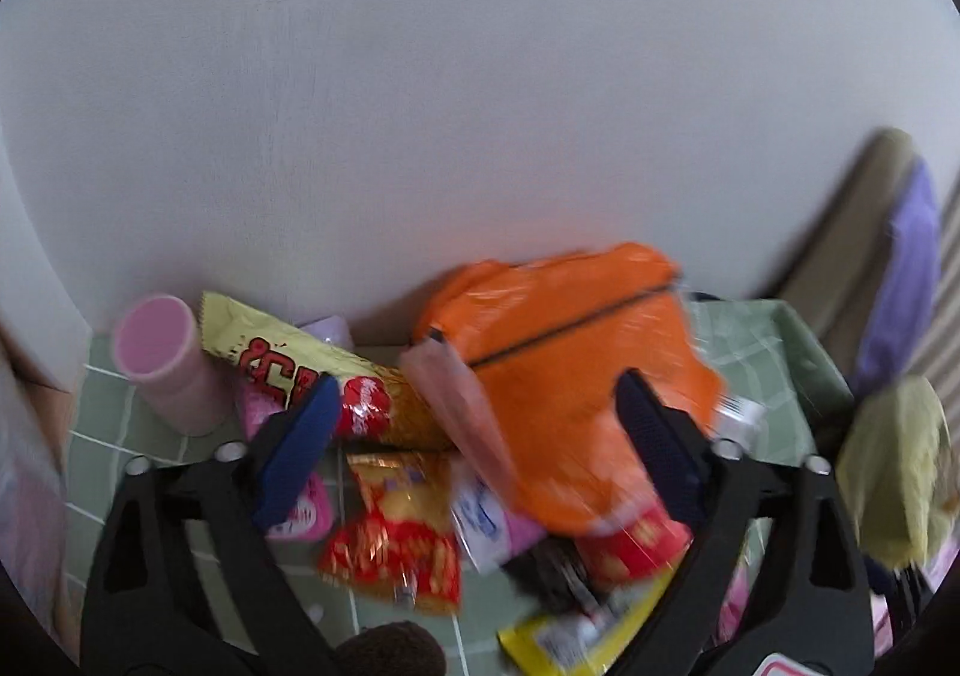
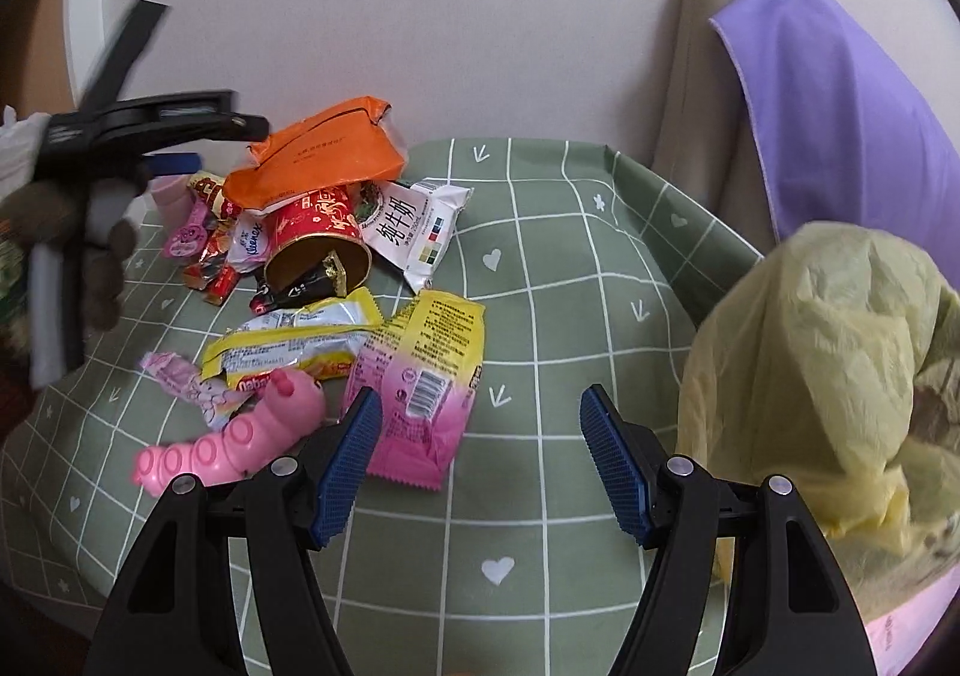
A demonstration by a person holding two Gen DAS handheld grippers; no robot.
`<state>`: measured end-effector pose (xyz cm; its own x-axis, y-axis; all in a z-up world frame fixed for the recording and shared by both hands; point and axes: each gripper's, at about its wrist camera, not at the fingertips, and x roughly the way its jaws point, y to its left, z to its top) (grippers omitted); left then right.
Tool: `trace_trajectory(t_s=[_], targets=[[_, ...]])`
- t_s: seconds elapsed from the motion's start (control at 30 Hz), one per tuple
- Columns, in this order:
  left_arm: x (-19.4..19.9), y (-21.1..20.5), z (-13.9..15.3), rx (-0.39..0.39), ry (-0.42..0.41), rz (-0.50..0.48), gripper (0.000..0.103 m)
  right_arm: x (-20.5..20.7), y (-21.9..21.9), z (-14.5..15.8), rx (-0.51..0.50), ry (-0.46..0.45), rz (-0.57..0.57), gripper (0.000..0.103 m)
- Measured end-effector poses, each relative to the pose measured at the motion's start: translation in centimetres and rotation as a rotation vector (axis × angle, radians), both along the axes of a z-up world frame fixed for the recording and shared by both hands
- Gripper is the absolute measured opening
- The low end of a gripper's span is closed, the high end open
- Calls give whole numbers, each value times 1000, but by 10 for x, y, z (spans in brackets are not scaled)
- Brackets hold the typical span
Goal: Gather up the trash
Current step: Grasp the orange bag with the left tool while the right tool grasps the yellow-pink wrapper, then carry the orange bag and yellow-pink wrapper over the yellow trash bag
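Two hand-held grippers, both gaping, empty. Left hand-held gripper (image 1: pixel 474 436) straddles orange packet (image 1: pixel 576 352) topping wrapper pile, likely first pick. Right hand-held gripper (image 2: pixel 480 460) waits right of the packet, beside yellow bag (image 2: pixel 840 376).

We take this for a room in a home. The desk (image 2: pixel 540 316) wears a soft green cloth with a white grid, small hearts and stars, the kind laid on a household table. It stands against a plain white wall (image 2: pixel 480 16). Just to the right of the desk, a beige padded chair (image 2: pixel 690 106) carries a purple cloth (image 2: pixel 840 106) draped over its back. On the desk's left part lie snack wrappers (image 2: pixel 288 346), a milk carton (image 2: pixel 414 226), a pink cup (image 1: pixel 162 358) and a pink toy caterpillar (image 2: pixel 240 436). At the desk's right edge sits a yellow plastic bag (image 2: pixel 840 376).
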<state>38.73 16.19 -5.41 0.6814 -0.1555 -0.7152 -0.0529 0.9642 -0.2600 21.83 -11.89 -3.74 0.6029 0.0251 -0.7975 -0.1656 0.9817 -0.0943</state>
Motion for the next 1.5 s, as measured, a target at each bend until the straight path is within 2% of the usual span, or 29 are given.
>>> trace_trajectory(t_s=[0.03, 0.1, 0.17, 0.23, 0.3, 0.33, 0.5, 0.6, 0.67, 0.73, 0.87, 0.9, 1.0, 1.07, 1.17, 1.27, 1.5], targets=[[5, 2, -6, -17, 26, 9, 70, -1, 1, 2, -11, 0, 1, 65], [15, 4, -18, -73, 83, 22, 52, -4, 1, 5, -31, 0, -8, 65], [16, 3, -21, -109, 92, 27, 50, -7, -5, 4, -40, 15, -32, 65], [16, -1, -20, -148, 99, 5, 35, -8, -12, 3, -29, 29, -60, 65], [16, -5, -17, -143, 98, -7, 16, -9, -20, 3, 16, 39, -88, 65], [13, -7, -12, -138, 86, -16, 14, -9, -22, 3, 33, 40, -94, 65], [-25, -4, 24, -117, 7, -22, 11, 3, -23, -6, 75, 41, -47, 65], [-68, 2, 47, -49, -48, 3, 11, 14, -19, -17, 100, 52, 9, 65], [-88, 8, 51, -42, -42, 34, 11, 20, -16, -23, 139, 65, 49, 65], [-108, 16, 51, -27, -27, 81, 11, 27, -12, -30, 157, 71, 73, 65], [-144, 34, 48, 96, -1, 146, 11, 47, 1, -38, 222, 75, 86, 65], [-152, 46, 47, 106, 7, 157, 11, 50, 4, -41, 226, 79, 89, 65], [-171, 50, 38, 97, 17, 178, 11, 57, 17, -53, 172, 109, 94, 65], [-179, 50, 36, 101, 12, 173, 11, 54, 22, -59, 95, 111, 89, 64], [-186, 46, 32, 120, 4, 159, 12, 44, 15, -65, 95, 125, 65, 64], [-188, 47, 26, 88, 8, 153, 12, 31, 3, -72, 119, 163, 30, 64], [-183, 33, 20, 76, 6, 116, 12, 16, -10, -58, 178, 135, 26, 42]])
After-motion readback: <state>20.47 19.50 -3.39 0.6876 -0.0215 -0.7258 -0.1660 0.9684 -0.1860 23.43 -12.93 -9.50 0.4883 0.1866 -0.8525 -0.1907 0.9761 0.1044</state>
